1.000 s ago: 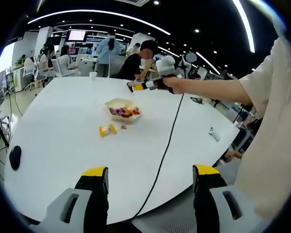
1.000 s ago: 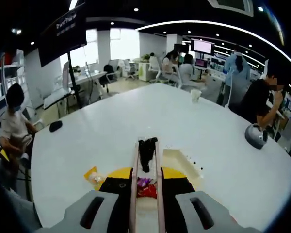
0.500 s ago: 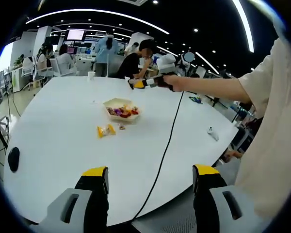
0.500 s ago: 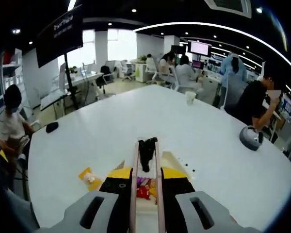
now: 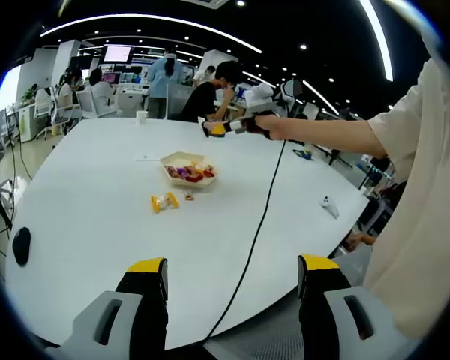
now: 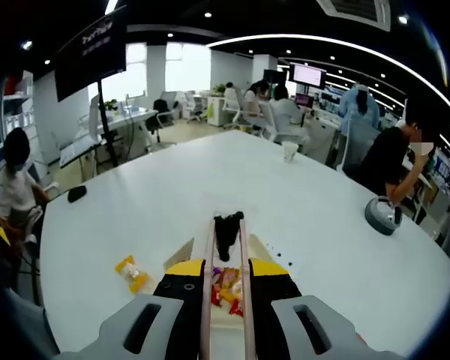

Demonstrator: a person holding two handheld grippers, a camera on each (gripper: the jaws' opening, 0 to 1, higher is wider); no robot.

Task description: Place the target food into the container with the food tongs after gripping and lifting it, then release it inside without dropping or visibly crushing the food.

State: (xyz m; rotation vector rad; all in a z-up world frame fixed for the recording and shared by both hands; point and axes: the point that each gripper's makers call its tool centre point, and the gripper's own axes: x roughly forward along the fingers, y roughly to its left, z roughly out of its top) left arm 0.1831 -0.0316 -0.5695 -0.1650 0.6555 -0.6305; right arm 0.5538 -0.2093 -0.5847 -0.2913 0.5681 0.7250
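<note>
One container (image 5: 187, 160) of mixed sweets, one yellow packet (image 6: 132, 273) left of it – right gripper (image 6: 226, 264) clamps one pair of tongs (image 6: 226, 247), now higher above; left gripper (image 5: 232, 271) open

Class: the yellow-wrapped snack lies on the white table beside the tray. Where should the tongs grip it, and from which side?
Grip the yellow-wrapped snack across its narrow middle, coming from above. It appears to lie flat and apart from the tray, so the tongs can probably straddle it.

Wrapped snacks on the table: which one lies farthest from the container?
The yellow wrapped snack, alone on the bare white table. The smaller wrapped piece lies between it and the container, where the other colourful pieces are piled.
</note>
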